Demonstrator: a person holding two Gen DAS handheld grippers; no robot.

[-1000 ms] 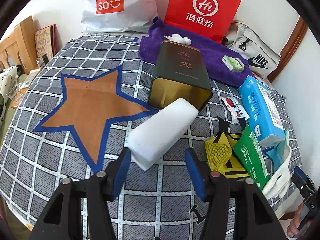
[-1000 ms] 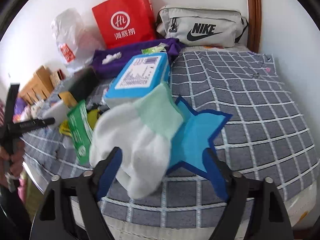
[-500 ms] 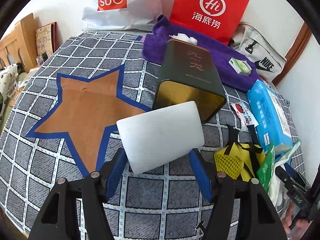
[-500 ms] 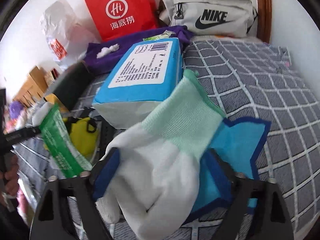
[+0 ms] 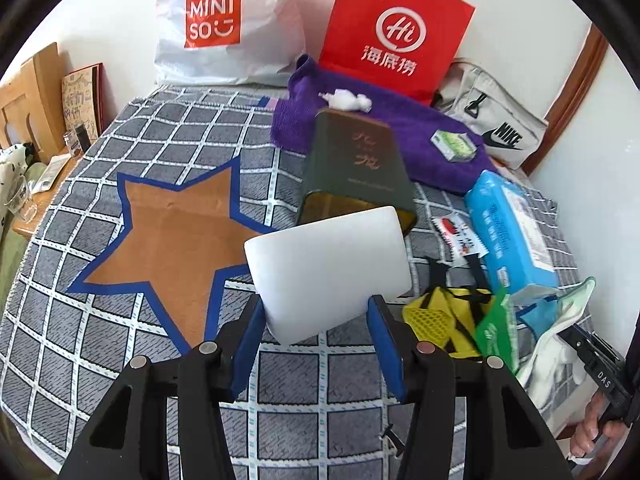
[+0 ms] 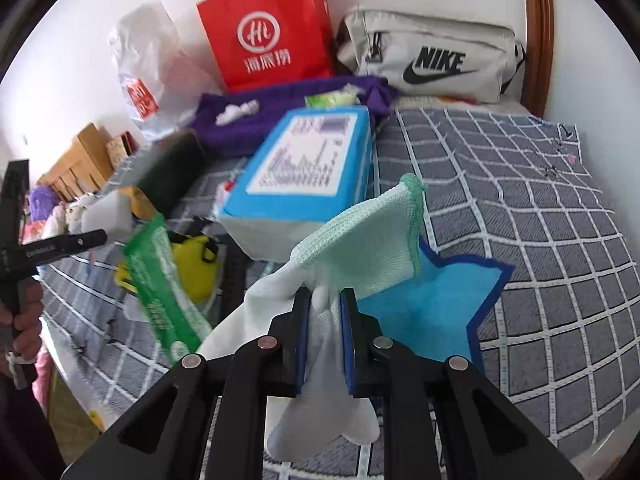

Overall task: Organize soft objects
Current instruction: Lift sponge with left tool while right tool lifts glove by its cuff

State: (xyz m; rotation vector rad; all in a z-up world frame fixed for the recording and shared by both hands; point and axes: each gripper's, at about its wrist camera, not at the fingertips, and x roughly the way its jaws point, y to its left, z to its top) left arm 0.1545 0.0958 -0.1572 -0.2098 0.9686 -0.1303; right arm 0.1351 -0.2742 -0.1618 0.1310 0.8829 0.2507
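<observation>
Gripping two soft items at once, presumably to sort them. Right gripper (image 6: 325, 312) clamped narrow on the white glove (image 6: 320, 320) at its bunched palm, mint cuff pointing far, fingers drooping near; held over the light-blue star (image 6: 432, 312), just near of the blue tissue pack (image 6: 304, 168). Left gripper (image 5: 316, 332) moderately wide, blue pads flanking and apparently pinching the white foam block (image 5: 328, 264) at its near end, tilted up just near of the open dark tin (image 5: 356, 168), right of the brown star (image 5: 180, 240).
</observation>
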